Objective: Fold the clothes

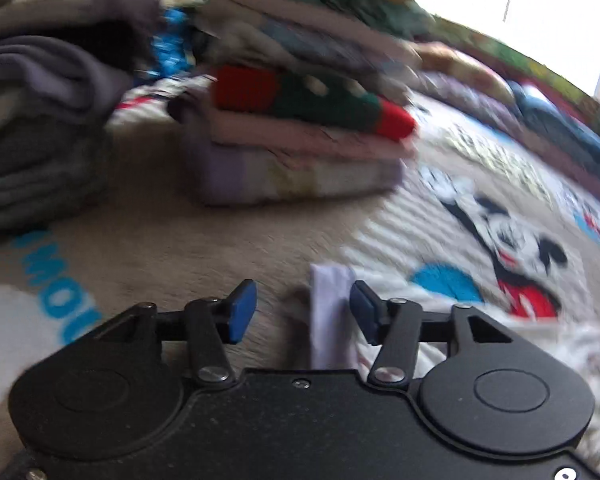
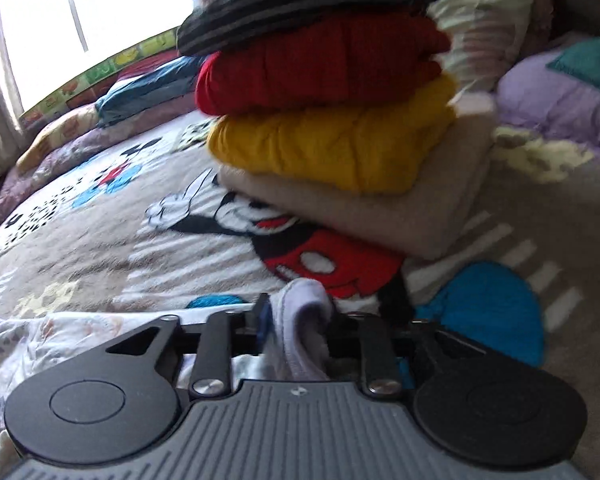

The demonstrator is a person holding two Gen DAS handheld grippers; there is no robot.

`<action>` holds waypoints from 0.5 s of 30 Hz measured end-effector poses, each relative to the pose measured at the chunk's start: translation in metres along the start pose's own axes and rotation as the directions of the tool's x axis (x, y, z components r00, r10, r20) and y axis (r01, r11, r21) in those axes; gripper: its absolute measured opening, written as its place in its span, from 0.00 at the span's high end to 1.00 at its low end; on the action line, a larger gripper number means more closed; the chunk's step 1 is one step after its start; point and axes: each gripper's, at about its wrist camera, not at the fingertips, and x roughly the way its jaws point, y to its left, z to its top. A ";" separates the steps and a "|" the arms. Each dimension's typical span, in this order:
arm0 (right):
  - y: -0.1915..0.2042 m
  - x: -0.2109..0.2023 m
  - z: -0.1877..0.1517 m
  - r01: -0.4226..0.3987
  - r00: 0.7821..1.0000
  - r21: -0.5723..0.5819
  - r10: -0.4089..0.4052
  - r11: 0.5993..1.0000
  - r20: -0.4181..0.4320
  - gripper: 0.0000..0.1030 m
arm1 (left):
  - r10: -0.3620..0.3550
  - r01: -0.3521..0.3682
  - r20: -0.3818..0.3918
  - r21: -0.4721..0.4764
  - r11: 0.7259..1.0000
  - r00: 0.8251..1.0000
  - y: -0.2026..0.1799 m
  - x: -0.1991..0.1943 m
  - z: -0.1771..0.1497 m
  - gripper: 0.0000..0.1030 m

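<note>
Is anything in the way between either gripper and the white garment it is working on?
Nothing visible. A fold of the white garment already lies between the left gripper jaws, which stand apart from it. The garment's edge also sits bunched between the right gripper jaws.

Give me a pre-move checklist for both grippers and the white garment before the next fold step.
1. Left gripper clear of cloth: ok; its jaws stand apart, and the white garment lies between them against the right-hand pad only.
2. Right gripper clear of cloth: cannot tell; a bunched fold of the white garment sits between its jaws, and the pads are partly hidden.
3. Garment flat on the cartoon blanket: not ok; it is bunched at the right gripper.
4. Stack with the yellow sweater clear of the right gripper: ok; it stands apart, further back.
5. Folded pile ahead of the left gripper undisturbed: ok.
</note>
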 end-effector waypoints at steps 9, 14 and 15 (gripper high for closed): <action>0.048 -0.076 -0.015 0.018 0.987 -0.202 0.016 0.979 0.161 0.67 | -0.334 0.332 -0.015 0.177 0.927 0.942 -0.077 -0.037 -0.022 0.59; 0.121 -0.095 -0.034 -0.215 0.964 -0.406 0.260 0.888 0.058 0.71 | -0.329 0.385 -0.215 0.334 0.860 0.920 -0.114 -0.012 -0.054 0.66; 0.136 -0.098 -0.040 -0.268 0.951 -0.438 0.310 0.858 0.024 0.73 | -0.340 0.394 -0.218 0.288 0.873 0.915 -0.107 -0.009 -0.051 0.70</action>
